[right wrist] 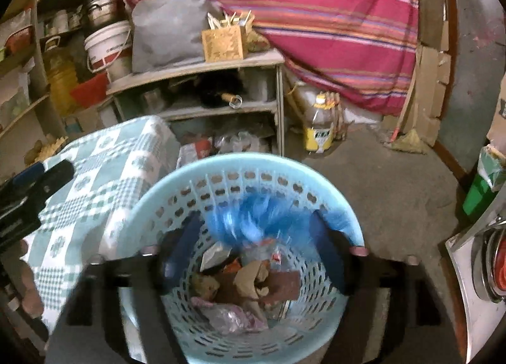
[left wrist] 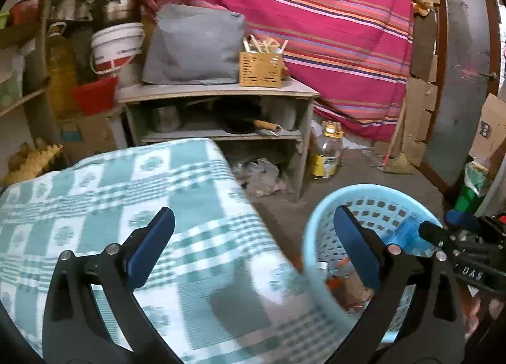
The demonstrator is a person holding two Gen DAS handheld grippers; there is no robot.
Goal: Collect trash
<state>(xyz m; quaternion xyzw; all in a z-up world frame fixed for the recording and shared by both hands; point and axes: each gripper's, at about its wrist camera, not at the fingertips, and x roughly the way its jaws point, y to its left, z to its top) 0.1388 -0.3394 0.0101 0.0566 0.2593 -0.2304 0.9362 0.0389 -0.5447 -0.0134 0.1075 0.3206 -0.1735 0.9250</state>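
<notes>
A light blue perforated basket [right wrist: 177,199] stands on the floor beside a table covered with a green-and-white checked cloth [left wrist: 95,193]; it also shows in the left wrist view [left wrist: 319,215]. Trash [right wrist: 249,281] lies in its bottom: paper scraps, wrappers, clear plastic. A blue plastic bag [right wrist: 253,218], blurred, is inside the basket between my right gripper's fingers. My right gripper [right wrist: 256,253] is open over the basket mouth. My left gripper [left wrist: 253,243] is open and empty, over the table's right edge, with its right finger [left wrist: 354,243] in front of the basket.
A wooden shelf unit [left wrist: 218,92] with a grey bag and a yellow box stands behind. An oil bottle [left wrist: 327,152] and a broom [left wrist: 395,161] are on the concrete floor. A striped pink cloth [left wrist: 316,16] hangs at the back. A green container [right wrist: 480,190] stands at right.
</notes>
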